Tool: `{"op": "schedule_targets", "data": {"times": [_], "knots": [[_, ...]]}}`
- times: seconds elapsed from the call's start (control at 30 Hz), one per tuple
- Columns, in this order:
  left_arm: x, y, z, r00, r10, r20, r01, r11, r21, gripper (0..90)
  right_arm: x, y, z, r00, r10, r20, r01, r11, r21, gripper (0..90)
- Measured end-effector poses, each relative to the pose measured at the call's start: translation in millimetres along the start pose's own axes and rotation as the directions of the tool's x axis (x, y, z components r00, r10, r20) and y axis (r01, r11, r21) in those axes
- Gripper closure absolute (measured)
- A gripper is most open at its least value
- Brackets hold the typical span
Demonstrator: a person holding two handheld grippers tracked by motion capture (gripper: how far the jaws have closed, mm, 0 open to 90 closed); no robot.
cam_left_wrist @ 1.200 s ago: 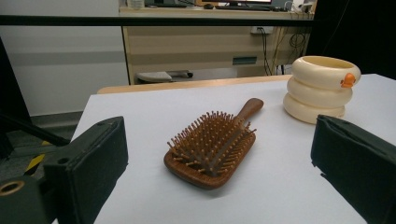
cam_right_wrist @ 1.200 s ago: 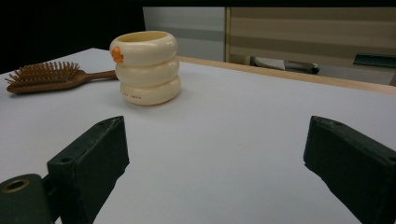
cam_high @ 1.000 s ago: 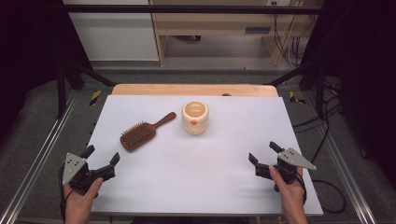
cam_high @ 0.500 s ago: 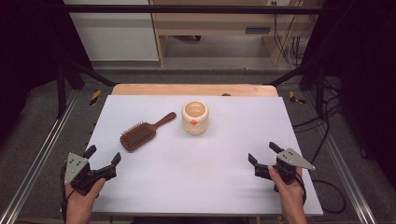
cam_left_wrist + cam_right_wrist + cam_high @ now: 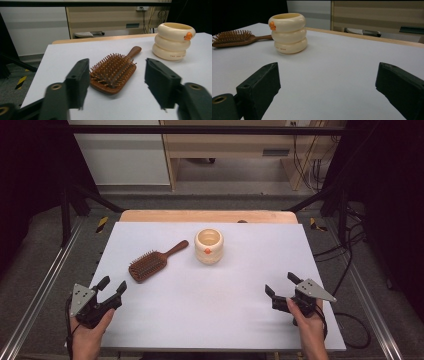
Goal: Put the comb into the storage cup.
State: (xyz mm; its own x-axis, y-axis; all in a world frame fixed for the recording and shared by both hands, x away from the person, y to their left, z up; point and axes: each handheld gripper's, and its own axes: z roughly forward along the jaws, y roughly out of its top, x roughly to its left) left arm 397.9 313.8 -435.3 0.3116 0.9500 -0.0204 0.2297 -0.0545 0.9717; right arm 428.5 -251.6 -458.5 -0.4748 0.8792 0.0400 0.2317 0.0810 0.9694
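From the high view we see the whole white counter [image 5: 220, 320]: our left gripper [image 5: 113, 289] sits at its near left corner and our right gripper [image 5: 281, 285] near the right edge, well apart from each other and from everything on the surface. The hairbrush [image 5: 150, 264] lies left of centre, bristles up, its handle slanting toward the cream cup [image 5: 208, 246], which stands upright just beyond the handle's tip without touching it.

The left gripper view adds what the overhead angle flattens. The hairbrush [image 5: 115, 70] lies directly ahead between our two black jaws, yet beyond their tips, so nothing is gripped. These jaws have just been closing and now stand partly drawn in, released, with only air and counter between them. Here the cup [image 5: 172, 41] shows itself as three stacked rings with a small orange beak-like knob on the top ring and fine lettering on the lowest.

The right gripper view looks across bare counter toward the cup [image 5: 288, 33] from its other side, the orange knob facing left, with the brush [image 5: 235, 38] seen side-on behind it. Our right jaws are spread wide and hold nothing.
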Motion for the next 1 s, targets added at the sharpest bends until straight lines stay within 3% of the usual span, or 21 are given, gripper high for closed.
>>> {"op": "schedule_targets", "data": {"times": [0.27, 0.47, 0.63, 1.0], "knots": [[-4.6, 0.7, 6.9, 0.9994, 0.029, 0.020, -0.030, 0.9975, 0.063, 72.4, 1.5, 0.1, 1.6, 0.9999, -0.007, -0.009, 0.007, 1.000, 0.009, 6.1], [-5.5, 1.4, 21.1, 0.9980, 0.036, 0.052, -0.043, 0.9866, 0.157, 88.1, 1.9, 0.4, 1.7, 0.9999, -0.004, -0.013, 0.005, 1.000, 0.010, 6.2], [-6.5, 0.0, 38.8, 0.9980, 0.024, 0.058, -0.037, 0.9694, 0.243, 90.0, 2.1, 0.5, 1.8, 0.9999, -0.001, -0.016, 0.001, 1.000, 0.009, 6.2], [-14.4, 5.3, 69.0, 0.9991, 0.015, 0.040, -0.028, 0.9379, 0.346, 90.0, 2.8, 0.7, 0.2, 0.9997, 0.008, -0.022, -0.008, 1.000, 0.003, 6.2]]}}
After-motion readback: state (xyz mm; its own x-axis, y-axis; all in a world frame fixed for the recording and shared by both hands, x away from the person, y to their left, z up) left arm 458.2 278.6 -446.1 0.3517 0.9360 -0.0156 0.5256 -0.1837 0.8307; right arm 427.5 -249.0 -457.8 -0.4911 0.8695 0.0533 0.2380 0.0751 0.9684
